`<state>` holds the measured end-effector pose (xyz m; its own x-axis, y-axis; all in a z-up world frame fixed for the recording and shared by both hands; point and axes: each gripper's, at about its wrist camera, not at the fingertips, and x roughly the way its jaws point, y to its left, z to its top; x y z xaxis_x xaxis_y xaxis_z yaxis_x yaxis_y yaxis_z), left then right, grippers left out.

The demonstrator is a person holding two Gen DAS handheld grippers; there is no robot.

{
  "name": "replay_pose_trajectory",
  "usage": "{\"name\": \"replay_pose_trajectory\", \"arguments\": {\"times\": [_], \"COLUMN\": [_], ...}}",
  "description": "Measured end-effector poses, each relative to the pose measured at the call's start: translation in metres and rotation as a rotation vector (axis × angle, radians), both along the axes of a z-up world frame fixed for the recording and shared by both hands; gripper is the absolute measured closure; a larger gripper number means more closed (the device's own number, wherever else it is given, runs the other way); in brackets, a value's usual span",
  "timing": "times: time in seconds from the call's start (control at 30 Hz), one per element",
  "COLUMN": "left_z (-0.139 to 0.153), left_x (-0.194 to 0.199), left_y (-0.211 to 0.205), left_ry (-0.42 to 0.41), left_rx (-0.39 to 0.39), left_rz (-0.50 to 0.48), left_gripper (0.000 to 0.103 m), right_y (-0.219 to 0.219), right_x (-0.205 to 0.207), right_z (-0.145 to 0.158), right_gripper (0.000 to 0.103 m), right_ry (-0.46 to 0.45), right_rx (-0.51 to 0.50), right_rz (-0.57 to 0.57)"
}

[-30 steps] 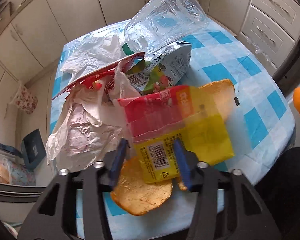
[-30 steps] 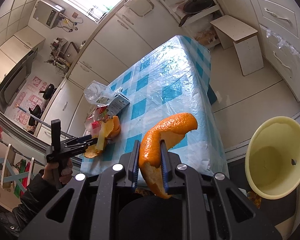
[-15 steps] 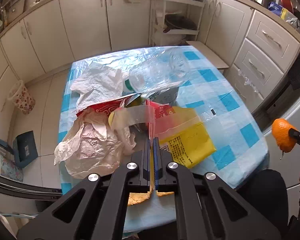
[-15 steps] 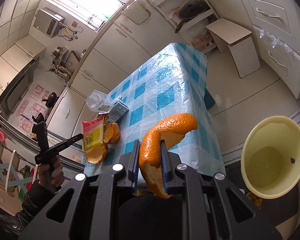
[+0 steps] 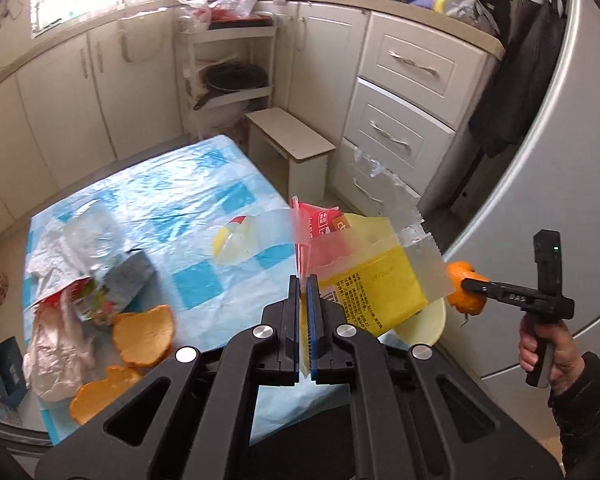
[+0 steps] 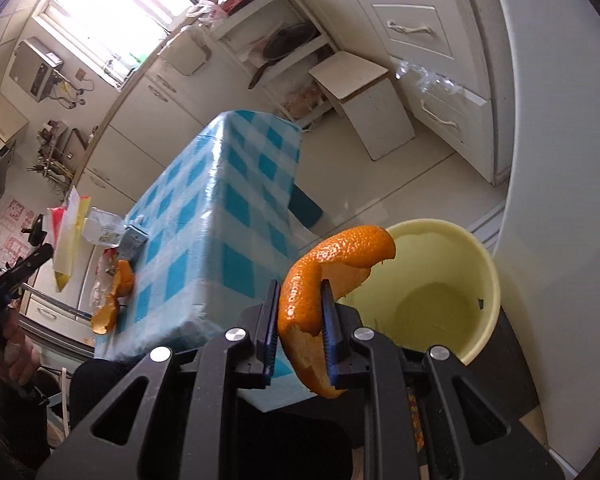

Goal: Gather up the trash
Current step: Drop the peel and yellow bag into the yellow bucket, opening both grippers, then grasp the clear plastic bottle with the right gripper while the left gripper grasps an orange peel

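Right gripper (image 6: 300, 320) clamped orange peel (image 6: 324, 276), bin (image 6: 480, 264) just beyond, nearer this hand | left gripper (image 5: 303, 300) pinched wrapper (image 5: 372, 276) above table (image 5: 204, 208) edge, bin-side

The bin (image 6: 440, 292) mouth gapes unobstructed just beside the table (image 6: 220, 208) corner; the stool (image 6: 364, 100) stands well apart beyond it.

Daylight pouring through a window (image 6: 100, 20), cream cabinets (image 5: 72, 100) lining the walls, drawers (image 5: 412, 96) standing beside a grey fridge (image 5: 560, 200), a white stool (image 6: 364, 96) sitting on pale floor tiles (image 6: 432, 184).
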<state>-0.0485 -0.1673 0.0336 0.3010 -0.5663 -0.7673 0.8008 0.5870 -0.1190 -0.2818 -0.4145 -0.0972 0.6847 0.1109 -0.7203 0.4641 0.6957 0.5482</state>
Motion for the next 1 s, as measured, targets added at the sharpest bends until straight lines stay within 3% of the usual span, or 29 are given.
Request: {"name": "replay_pose_trajectory", "arguments": {"times": [0.07, 0.2, 0.27, 0.53, 0.57, 0.63, 0.67, 0.83, 1.0], "left_z": [-0.014, -0.053, -0.071, -0.152, -0.158, -0.162, -0.159, -0.117, -0.072], "left_x": [-0.012, -0.029, -0.034, -0.062, -0.066, -0.07, -0.073, -0.076, -0.06], "left_y": [-0.036, -0.108, -0.134, -0.238, -0.245, -0.253, -0.254, -0.223, -0.137], "left_ry": [0.003, 0.004, 0.003, 0.05, 0.054, 0.039, 0.021, -0.07, -0.102], "left_rx": [0.032, 0.121, 0.167, 0.379, 0.4, 0.433, 0.432, 0.351, 0.241], "left_rz": [-0.048, -0.116, -0.137, -0.316, -0.341, -0.356, -0.364, -0.315, -0.176], "left_gripper": [0.1, 0.1, 0.1, 0.095, 0.09, 0.06, 0.04, 0.022, 0.012], "right_y": [-0.008, -0.022, -0.027, 0.0, 0.003, 0.007, 0.008, 0.02, 0.04], "right_x": [0.008, 0.022, 0.021, -0.031, -0.037, -0.046, -0.05, -0.053, -0.039], "right_z": [-0.024, -0.068, -0.081, -0.07, -0.069, -0.065, -0.061, -0.028, 0.02], "right_gripper": [0.082, 0.063, 0.063, 0.056, 0.056, 0.056, 0.056, 0.054, 0.048], "right_ry": [0.042, 0.156, 0.195, 0.192, 0.191, 0.184, 0.174, 0.087, -0.027], "right_rx": [0.004, -0.043, -0.054, -0.108, -0.102, -0.098, -0.094, -0.108, -0.151], "right_rz": [0.002, -0.016, -0.032, -0.008, -0.008, -0.013, -0.019, -0.03, 0.004]}}
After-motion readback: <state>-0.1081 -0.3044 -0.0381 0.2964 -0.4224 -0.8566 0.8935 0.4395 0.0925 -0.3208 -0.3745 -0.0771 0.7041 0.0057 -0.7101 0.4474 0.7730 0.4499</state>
